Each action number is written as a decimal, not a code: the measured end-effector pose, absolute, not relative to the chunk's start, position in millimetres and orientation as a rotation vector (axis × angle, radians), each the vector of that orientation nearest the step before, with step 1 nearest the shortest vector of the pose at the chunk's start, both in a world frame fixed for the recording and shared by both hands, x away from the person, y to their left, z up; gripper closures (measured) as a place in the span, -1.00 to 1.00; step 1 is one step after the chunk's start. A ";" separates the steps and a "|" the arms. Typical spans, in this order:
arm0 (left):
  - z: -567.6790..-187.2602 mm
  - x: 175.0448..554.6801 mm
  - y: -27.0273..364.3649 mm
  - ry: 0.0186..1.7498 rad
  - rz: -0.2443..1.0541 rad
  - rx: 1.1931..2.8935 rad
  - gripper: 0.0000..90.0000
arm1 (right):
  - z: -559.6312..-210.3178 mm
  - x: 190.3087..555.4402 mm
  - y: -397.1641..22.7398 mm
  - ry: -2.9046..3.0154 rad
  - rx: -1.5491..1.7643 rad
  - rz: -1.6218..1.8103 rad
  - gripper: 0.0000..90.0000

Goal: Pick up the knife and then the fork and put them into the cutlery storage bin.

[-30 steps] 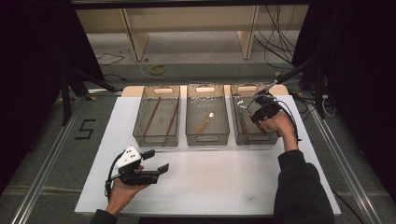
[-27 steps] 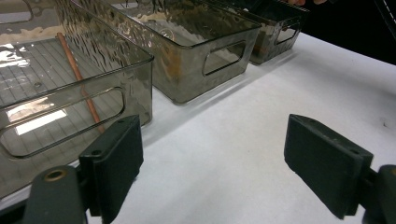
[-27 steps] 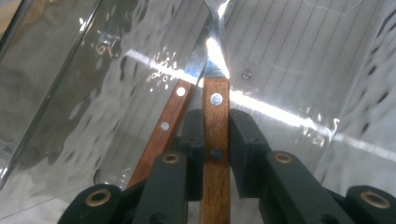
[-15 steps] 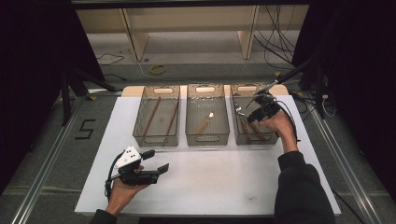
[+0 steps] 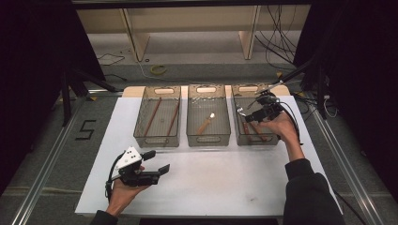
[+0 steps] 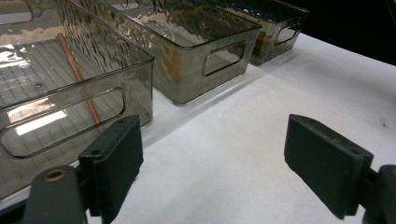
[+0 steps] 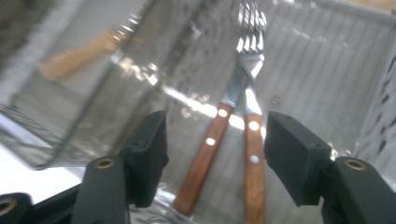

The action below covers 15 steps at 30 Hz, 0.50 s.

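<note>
A person sorting cutlery at a white worktop (image 5: 244, 187) lifts the right tongs (image 5: 248, 115) just clear of the right-hand bin (image 5: 251, 89), one of three clear bins in a row. A second ago the tongs sat low in that bin, nearly closed; their jaws have just been opening and now stand wide with nothing between them. In the right gripper view, two wooden-handled forks (image 7: 247, 135) lie side by side on the ribbed floor of the bin, below the parted jaws and free of the pads. That suggests a fork has just been dropped off with its match. The left tongs (image 5: 157, 163) rest open and empty above the near worktop, in the same spot as before. The middle bin (image 5: 209, 138) holds one wooden-handled utensil (image 5: 205, 124), the left bin (image 5: 157, 140) two chopsticks (image 5: 152, 116).
</note>
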<state>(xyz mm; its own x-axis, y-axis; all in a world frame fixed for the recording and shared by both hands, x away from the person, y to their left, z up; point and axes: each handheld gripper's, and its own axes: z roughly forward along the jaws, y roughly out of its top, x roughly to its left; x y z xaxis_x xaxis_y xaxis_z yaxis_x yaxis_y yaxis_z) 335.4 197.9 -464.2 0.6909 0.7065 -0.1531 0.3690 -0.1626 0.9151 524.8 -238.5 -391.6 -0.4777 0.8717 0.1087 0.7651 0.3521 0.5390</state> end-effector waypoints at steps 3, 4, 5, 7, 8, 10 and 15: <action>-464.1 335.3 197.7 0.856 0.375 1.776 -0.58 | -387.4 512.1 -234.6 2.412 1.429 0.861 -0.19; -464.1 335.3 197.8 0.857 0.375 1.776 -0.58 | -386.4 507.0 -232.9 2.404 1.408 0.881 -0.20; -464.2 335.3 197.8 0.856 0.375 1.776 -0.58 | -385.4 501.6 -231.0 2.406 1.388 0.896 -0.22; -464.4 335.5 197.7 0.858 0.375 1.777 -0.58 | -383.8 490.8 -226.9 2.405 1.346 0.929 -0.24; -464.4 335.4 197.5 0.857 0.375 1.778 -0.58 | -383.4 485.7 -224.9 2.401 1.326 0.950 -0.26; -464.3 335.3 197.3 0.855 0.375 1.778 -0.58 | -383.0 475.2 -221.1 2.397 1.292 0.991 -0.28; -464.5 335.5 197.1 0.854 0.374 1.780 -0.58 | -383.3 451.8 -213.3 2.396 1.225 1.067 -0.29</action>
